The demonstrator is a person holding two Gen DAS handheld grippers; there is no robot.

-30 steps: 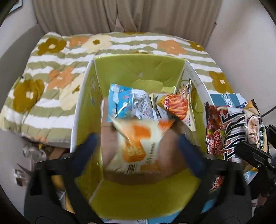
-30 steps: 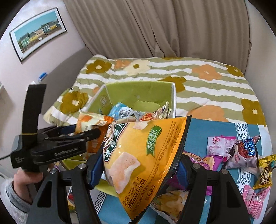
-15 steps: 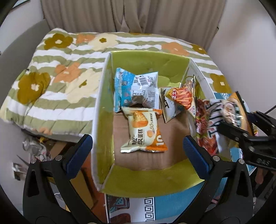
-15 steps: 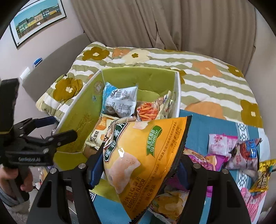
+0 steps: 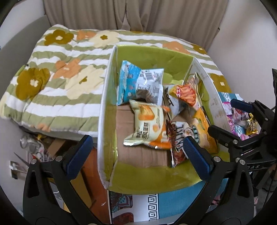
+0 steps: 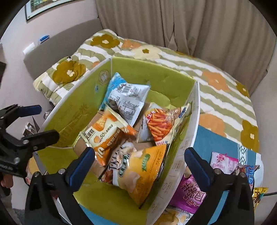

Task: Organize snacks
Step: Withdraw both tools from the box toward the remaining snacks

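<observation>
Both released: right hand-held gripper [image 6: 139, 164] above green box [image 6: 180, 166], nearer purple snack bag [image 6: 188, 195] right of box; left hand-held gripper [image 5: 136, 152] opposite.

The yellow chip bag [image 6: 138, 174] covers most of the dark bag [image 6: 112, 166] under it, just ahead of the right tongs [image 6: 139, 161], so only a strip of blurred lettering shows. In the left view that dark bag [image 5: 176, 138] runs behind the pad of the left tongs [image 5: 136, 150]. The purple packet [image 6: 190, 193] right of the right tongs is half hidden by the box wall [image 6: 180, 155]. Loose packets [image 5: 242, 121] beyond the other tongs are too small to read. The picture frame [image 6: 45, 5] is cut by the top edge
</observation>
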